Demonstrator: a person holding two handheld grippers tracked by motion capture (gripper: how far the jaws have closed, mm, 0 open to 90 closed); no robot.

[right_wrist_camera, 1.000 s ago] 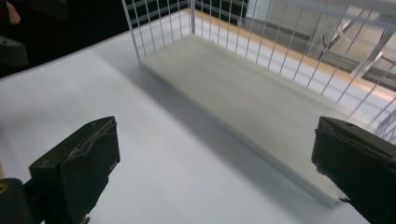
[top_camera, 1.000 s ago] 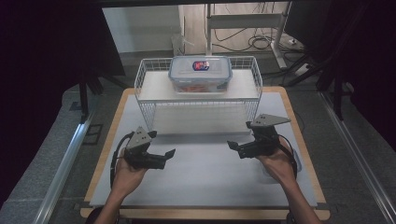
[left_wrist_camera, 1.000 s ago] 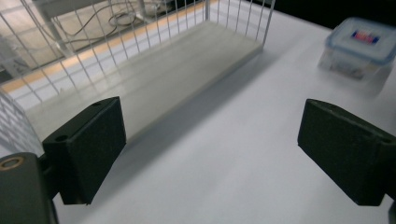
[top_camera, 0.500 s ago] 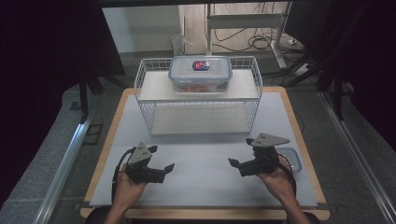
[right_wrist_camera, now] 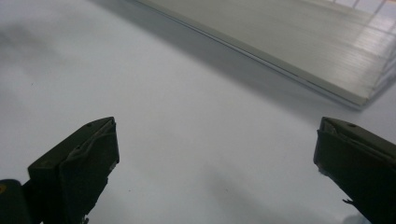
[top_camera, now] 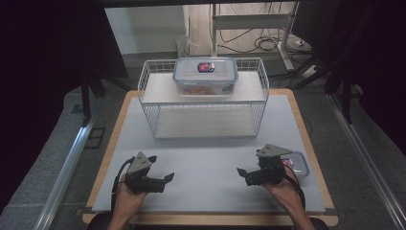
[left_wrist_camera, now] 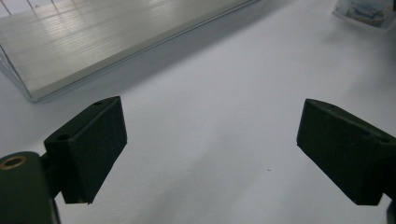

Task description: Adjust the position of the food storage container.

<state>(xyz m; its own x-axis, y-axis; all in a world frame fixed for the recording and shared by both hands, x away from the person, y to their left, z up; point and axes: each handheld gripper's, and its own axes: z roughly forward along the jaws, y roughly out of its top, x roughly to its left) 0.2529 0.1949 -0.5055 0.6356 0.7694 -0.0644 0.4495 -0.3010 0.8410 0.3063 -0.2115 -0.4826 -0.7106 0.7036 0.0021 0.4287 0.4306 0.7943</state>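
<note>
High view: the left claw (top_camera: 168, 178) sits low over the near left part of the white table (top_camera: 210, 158), held in a hand (top_camera: 125, 201), its jaws apart and empty, aimed toward the middle. The right claw (top_camera: 242, 172) sits over the near right part, in the other hand (top_camera: 283, 188), jaws likewise apart and holding nothing, facing the left one. Just beside the right claw, toward the table's right edge, lies a small lidded container (top_camera: 298, 164), partly hidden behind the claw's body. Farther back stands a white wire rack (top_camera: 203, 120), and on its upper shelf rests a clear storage box (top_camera: 206, 76) with a blue-rimmed lid. Left gripper view: the two black jaws stand wide apart above bare table (left_wrist_camera: 205, 107), the rack's lower board (left_wrist_camera: 107, 37) lies ahead at upper left, and the small container (left_wrist_camera: 366, 11) shows at the top right corner. Right gripper view: the jaws are spread wide over bare table (right_wrist_camera: 187, 116), with the lower board (right_wrist_camera: 289, 42) ahead at upper right.
</note>
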